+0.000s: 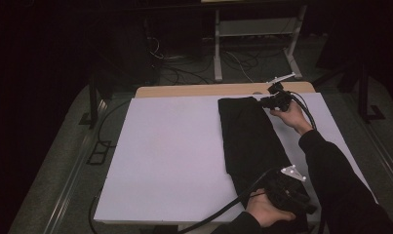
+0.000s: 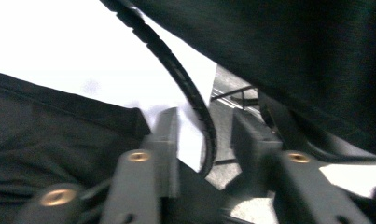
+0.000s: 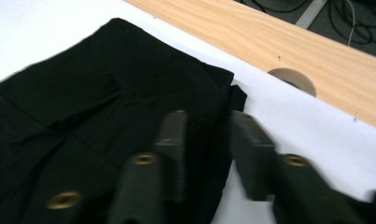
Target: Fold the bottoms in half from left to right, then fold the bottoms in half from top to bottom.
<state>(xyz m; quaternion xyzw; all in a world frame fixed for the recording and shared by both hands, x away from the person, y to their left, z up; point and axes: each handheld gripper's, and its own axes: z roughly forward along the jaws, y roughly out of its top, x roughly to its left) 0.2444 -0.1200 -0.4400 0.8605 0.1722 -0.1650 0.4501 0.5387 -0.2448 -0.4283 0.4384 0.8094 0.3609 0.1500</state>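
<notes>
Black cloth [image 1: 252,141] lies folded lengthwise on the tabletop [image 1: 174,156]; left gripper [image 2: 202,140] at its near end and right gripper [image 3: 208,144] at its far corner both stand parted, gripping nothing.

White table [image 1: 174,156], cables [image 1: 243,61] behind

The black garment's [image 1: 252,141] near end lies hidden under the left gripper [image 1: 287,191].
</notes>
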